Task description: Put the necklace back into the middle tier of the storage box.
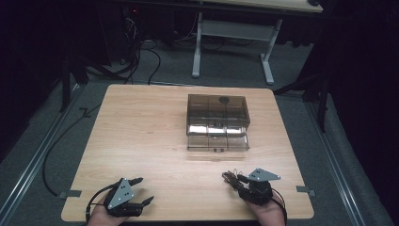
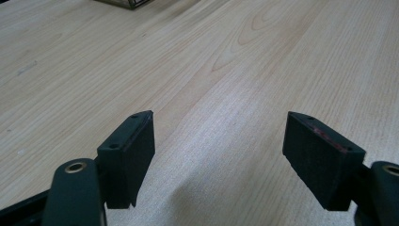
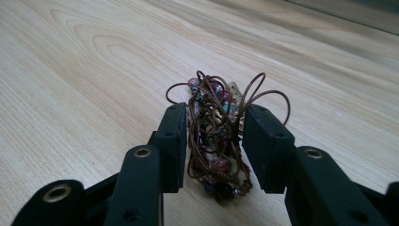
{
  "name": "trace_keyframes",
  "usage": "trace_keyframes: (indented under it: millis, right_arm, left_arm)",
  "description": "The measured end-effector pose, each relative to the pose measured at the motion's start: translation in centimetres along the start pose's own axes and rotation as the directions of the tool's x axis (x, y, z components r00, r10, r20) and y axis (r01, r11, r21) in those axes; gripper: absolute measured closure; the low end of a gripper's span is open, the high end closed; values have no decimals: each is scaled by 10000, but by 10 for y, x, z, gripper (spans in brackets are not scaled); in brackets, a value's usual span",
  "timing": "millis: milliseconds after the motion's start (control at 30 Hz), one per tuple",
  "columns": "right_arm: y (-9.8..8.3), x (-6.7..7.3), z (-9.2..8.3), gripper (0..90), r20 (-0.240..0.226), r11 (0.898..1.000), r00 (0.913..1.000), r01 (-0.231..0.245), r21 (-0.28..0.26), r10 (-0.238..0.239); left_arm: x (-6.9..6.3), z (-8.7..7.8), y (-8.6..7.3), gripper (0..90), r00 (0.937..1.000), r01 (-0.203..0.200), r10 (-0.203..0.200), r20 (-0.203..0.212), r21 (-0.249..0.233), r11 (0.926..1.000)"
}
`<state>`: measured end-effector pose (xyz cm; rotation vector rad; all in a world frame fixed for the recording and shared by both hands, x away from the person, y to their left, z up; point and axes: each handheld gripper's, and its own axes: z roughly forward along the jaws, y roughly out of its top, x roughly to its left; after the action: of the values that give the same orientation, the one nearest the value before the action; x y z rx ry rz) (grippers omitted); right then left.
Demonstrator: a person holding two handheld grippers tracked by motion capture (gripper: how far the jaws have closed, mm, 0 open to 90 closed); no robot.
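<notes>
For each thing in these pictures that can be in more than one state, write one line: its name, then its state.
drawer box: upright on the table, bottom drawer pulled out.
bottom drawer: open; contents too small to tell.
beaded cord bundle: tangled, lying on the table between the right gripper's pads.
right gripper: jaws astride the bundle, grip unclear.
left gripper: open, empty.

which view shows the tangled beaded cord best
The right gripper view: the beaded cord sits close up between the right hand-held gripper jaws, its brown loops and reddish beads clear. The high view gives a small dark tangle near that gripper's tips. The left gripper view looks at bare table.
</notes>
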<state>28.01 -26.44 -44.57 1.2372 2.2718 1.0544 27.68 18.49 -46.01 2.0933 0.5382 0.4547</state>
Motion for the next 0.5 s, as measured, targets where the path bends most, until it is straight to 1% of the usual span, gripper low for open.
trace_keyframes:
  millis: [133, 267, 500]
  right_arm:
    - [-2, -2, -7, 593, -28, 9998, 9998, -172, -141, 171]
    - [-3, -4, -10, 589, -49, 9997, 9998, -209, -142, 208]
    - [-9, -9, -17, 590, 44, 9996, 9997, -229, -168, 230]
  left_arm:
    - [0, 0, 0, 261, 10000, 0, 0, 3, -3, 10000]
    - [0, 0, 0, 261, 10000, -3, 3, -22, -19, 10000]
    - [0, 0, 0, 261, 10000, 16, -16, -72, 0, 10000]
